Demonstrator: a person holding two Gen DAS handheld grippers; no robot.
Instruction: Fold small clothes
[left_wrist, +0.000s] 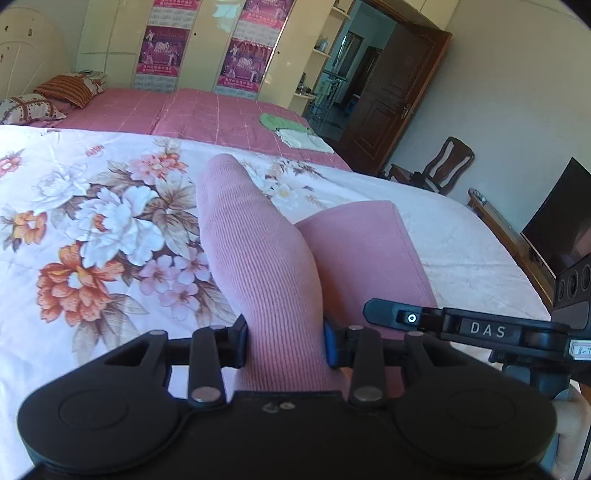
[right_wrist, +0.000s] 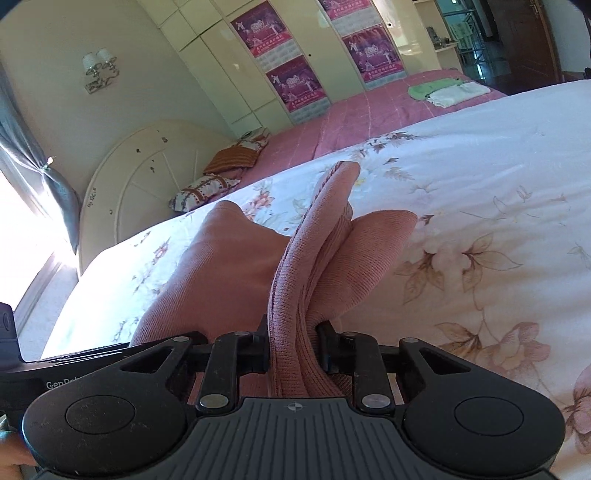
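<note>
Both the left gripper (left_wrist: 285, 345) and right gripper (right_wrist: 291, 349) are clamping the pink ribbed knit garment (left_wrist: 258, 258) above the floral bedsheet (left_wrist: 92, 221), fold unfinished; folded green and white cloths (left_wrist: 295, 134) are lying at one o'clock.

Counted items on and around a bed, seen from two handheld gripper cameras.

One pink ribbed knit garment (left_wrist: 258, 251) lies on one floral quilt (left_wrist: 92, 206), pinched by two grippers: the left gripper (left_wrist: 285, 341) and the right gripper (right_wrist: 291, 341). Two pillows (left_wrist: 48, 99) sit at the headboard. Two folded cloths, one green cloth (left_wrist: 280, 122) and one white cloth (left_wrist: 306, 142), rest on the pink bedspread (left_wrist: 207, 114). Four posters (left_wrist: 162, 48) hang on the wardrobe. One wooden chair (left_wrist: 439, 170), one dark screen (left_wrist: 561, 218).
</note>
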